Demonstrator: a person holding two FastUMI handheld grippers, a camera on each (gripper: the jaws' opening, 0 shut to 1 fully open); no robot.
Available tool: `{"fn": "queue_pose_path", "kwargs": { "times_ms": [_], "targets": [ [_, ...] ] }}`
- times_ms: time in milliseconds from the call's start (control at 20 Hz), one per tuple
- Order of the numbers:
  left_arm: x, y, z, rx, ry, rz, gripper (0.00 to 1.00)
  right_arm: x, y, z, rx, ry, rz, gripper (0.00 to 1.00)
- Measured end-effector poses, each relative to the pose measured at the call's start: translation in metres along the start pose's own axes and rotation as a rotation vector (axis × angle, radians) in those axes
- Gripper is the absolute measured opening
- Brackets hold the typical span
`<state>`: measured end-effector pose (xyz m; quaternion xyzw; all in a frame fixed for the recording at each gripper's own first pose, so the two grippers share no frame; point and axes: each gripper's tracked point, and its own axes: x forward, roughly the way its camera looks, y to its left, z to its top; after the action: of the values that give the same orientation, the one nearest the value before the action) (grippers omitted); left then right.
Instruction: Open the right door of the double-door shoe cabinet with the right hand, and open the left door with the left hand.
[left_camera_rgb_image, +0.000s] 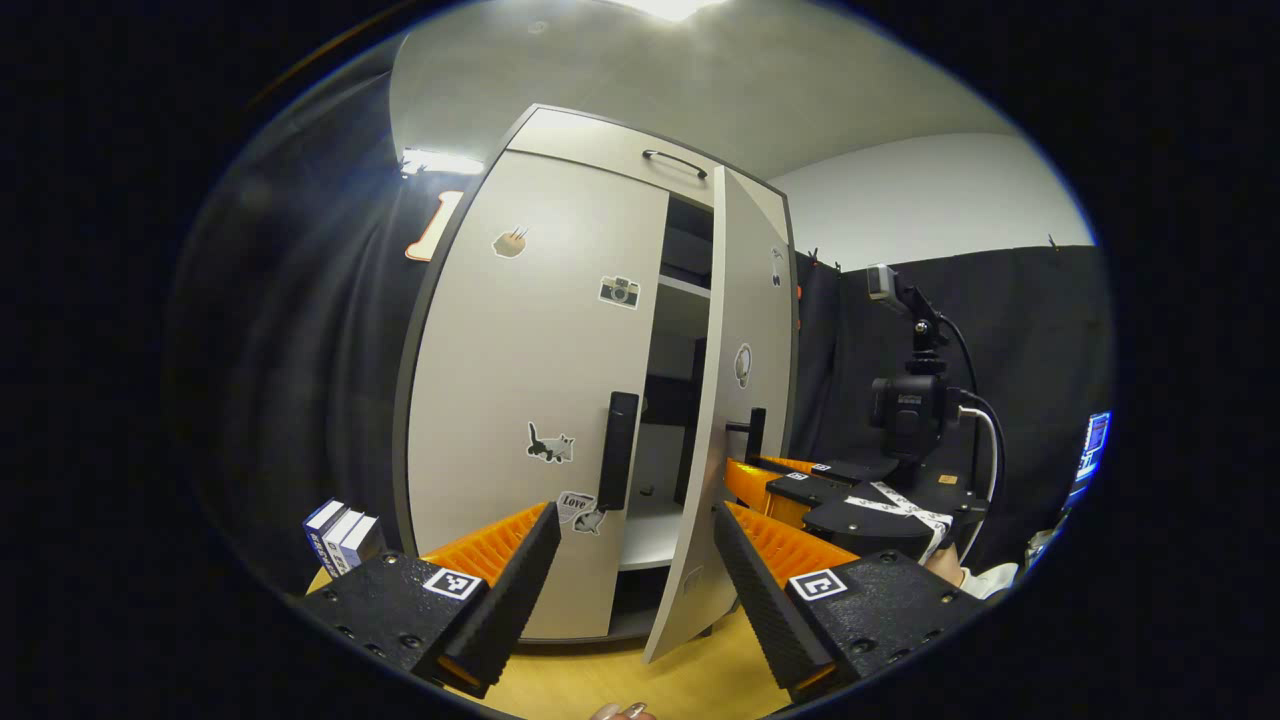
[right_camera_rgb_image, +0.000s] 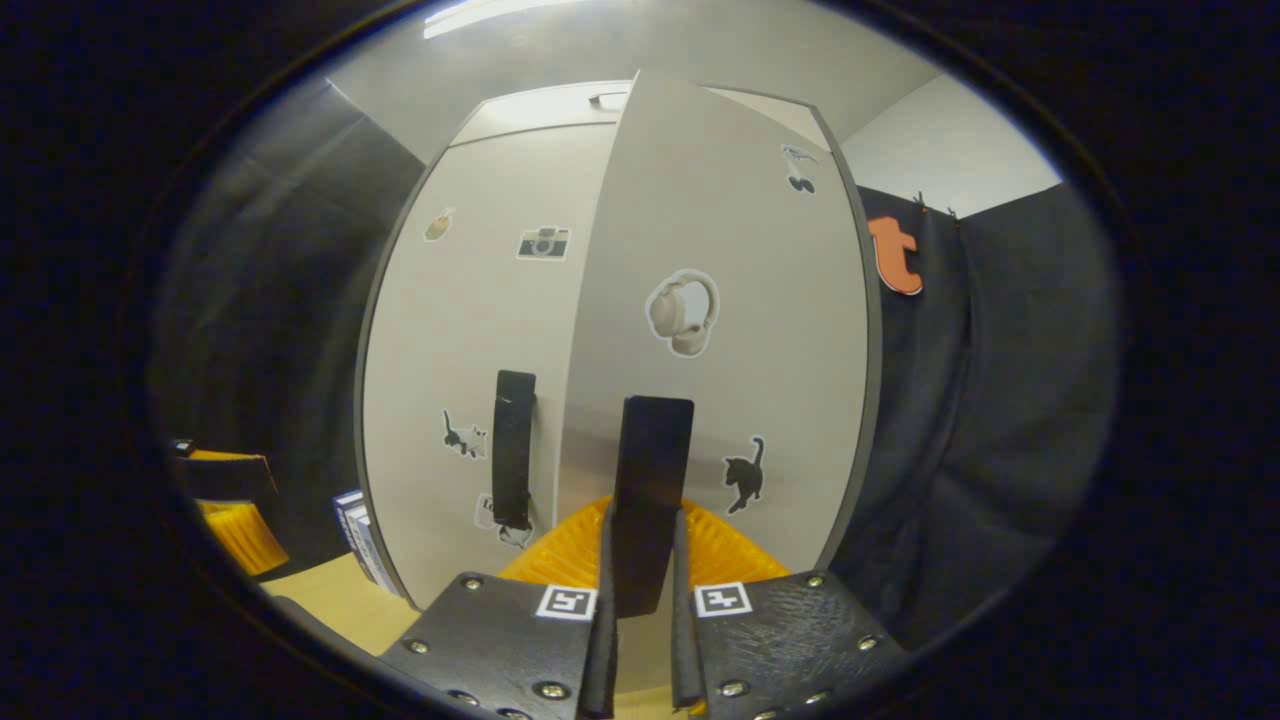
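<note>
With the right door (right_camera_rgb_image: 720, 330) swung partly out from the shoe cabinet (left_camera_rgb_image: 600, 135), I judge the first half of the task under way. My right gripper (right_camera_rgb_image: 640, 610) is clamped narrowly on the right door's handle (right_camera_rgb_image: 652, 490), both fingers pressing its sides, which gives the pull needed to swing it. My left gripper (left_camera_rgb_image: 632, 560) stands wide and empty, lined up short of the left door's handle (left_camera_rgb_image: 617, 450), evidently positioned for that grasp. That left door (left_camera_rgb_image: 530, 400) sits flush and closed.

Light wooden floor (left_camera_rgb_image: 600, 680) under shoe cabinet (left_camera_rgb_image: 530, 400) and books (left_camera_rgb_image: 340, 535).
</note>
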<state>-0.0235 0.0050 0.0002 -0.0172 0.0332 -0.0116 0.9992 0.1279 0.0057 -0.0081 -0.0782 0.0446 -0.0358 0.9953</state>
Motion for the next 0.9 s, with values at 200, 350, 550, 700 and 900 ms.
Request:
{"fn": "queue_pose_path", "kwargs": {
  "times_ms": [200,350,550,700,900],
  "targets": [
    [-0.006,-0.027,-0.003,-0.005,0.008,0.021,0.96,-0.019,-0.014,0.001,-0.004,-0.004,0.038,0.21],
    [-0.007,-0.050,-0.004,0.001,0.004,0.029,0.96,-0.036,-0.029,0.000,-0.002,-0.007,0.065,0.22],
    [-0.005,-0.087,-0.009,0.001,0.004,0.020,0.96,-0.056,-0.057,0.000,0.006,-0.019,0.091,0.22],
    [0.000,-0.119,-0.020,-0.025,0.020,-0.003,0.96,-0.070,-0.081,-0.001,-0.016,-0.029,0.084,0.21],
    [0.003,-0.150,-0.030,-0.037,0.032,-0.023,0.96,-0.085,-0.115,-0.004,-0.034,-0.025,0.070,0.21]
  ]
}}
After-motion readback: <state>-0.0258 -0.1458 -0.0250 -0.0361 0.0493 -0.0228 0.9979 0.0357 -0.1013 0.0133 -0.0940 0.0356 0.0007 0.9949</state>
